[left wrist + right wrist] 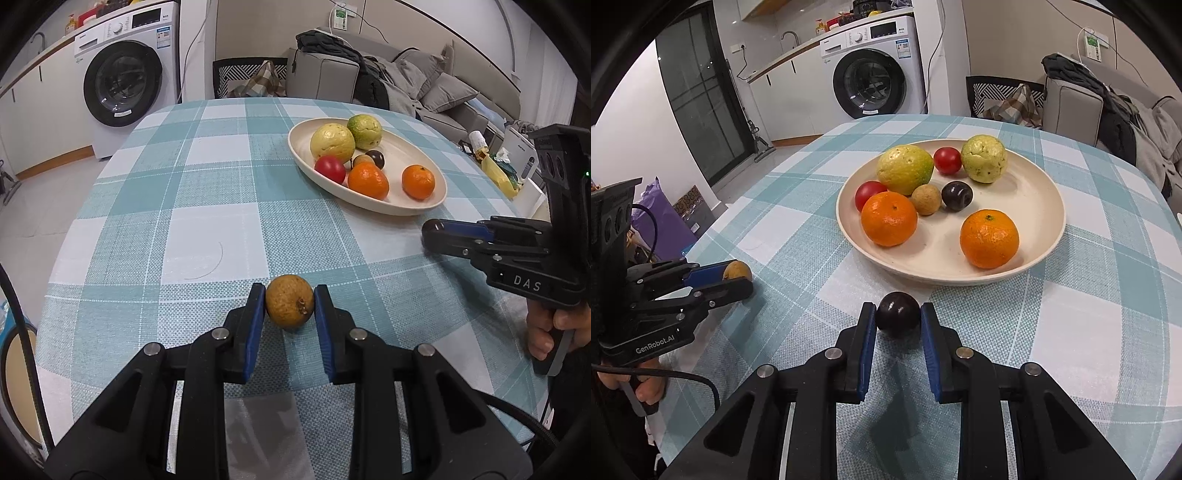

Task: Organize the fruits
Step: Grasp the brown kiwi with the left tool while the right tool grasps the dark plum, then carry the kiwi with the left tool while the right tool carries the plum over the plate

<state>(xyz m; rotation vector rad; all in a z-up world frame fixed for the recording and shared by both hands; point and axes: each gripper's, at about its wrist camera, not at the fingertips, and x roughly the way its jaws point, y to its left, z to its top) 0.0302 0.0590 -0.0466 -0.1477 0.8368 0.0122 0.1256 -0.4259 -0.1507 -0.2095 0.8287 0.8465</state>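
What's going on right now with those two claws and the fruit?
Left gripper shut on brown fruit. Right gripper shut on dark plum. Both fruits low over the tablecloth, short of the plate. Nothing in the way.

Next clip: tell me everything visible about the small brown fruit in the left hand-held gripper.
The small brown fruit is round, tan and rough-skinned with fine speckles and a dark stem stub on its right side. It sits clamped between the blue pads of the left hand-held gripper, at the checked tablecloth, well short of the plate.
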